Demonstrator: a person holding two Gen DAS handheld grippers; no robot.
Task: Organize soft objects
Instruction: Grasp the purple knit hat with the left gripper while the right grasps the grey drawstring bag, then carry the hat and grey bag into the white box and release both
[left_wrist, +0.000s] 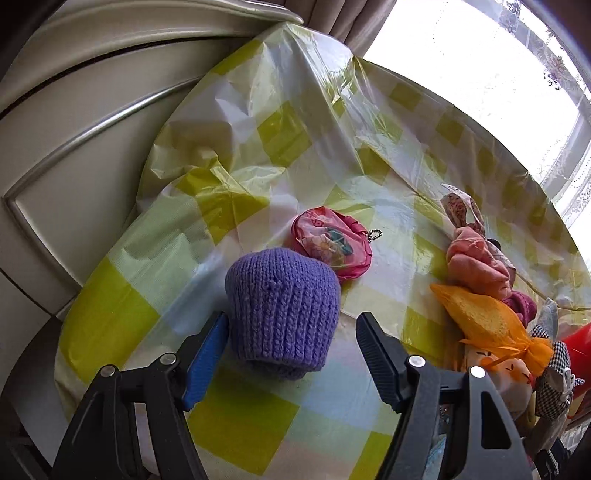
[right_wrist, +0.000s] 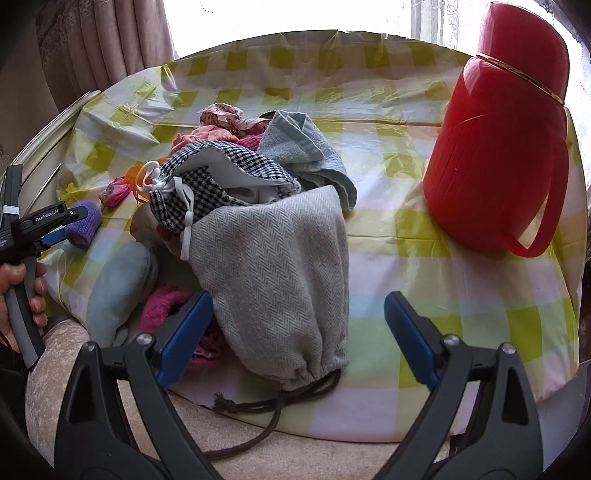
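Observation:
In the left wrist view my left gripper (left_wrist: 291, 328) is open, its fingers either side of a purple knitted hat (left_wrist: 282, 310) that lies on the checked tablecloth (left_wrist: 110, 317). Its left pad touches the hat; the right pad stands apart. A pink round pouch (left_wrist: 332, 243) lies just behind the hat. In the right wrist view my right gripper (right_wrist: 299, 317) is open and empty over a grey drawstring bag (right_wrist: 280, 273). A pile of soft things lies behind the bag: a houndstooth pouch (right_wrist: 199, 188), a pale blue towel (right_wrist: 306, 151), a pink fuzzy item (right_wrist: 162, 306) and a blue plush (right_wrist: 118, 284).
A red thermos jug (right_wrist: 509, 147) stands at the right of the table. A cream cabinet door (left_wrist: 74, 147) is at the left. An orange mesh bag (left_wrist: 484, 321) and pink cloth (left_wrist: 476, 262) lie right of the hat. The window (left_wrist: 480, 74) is behind.

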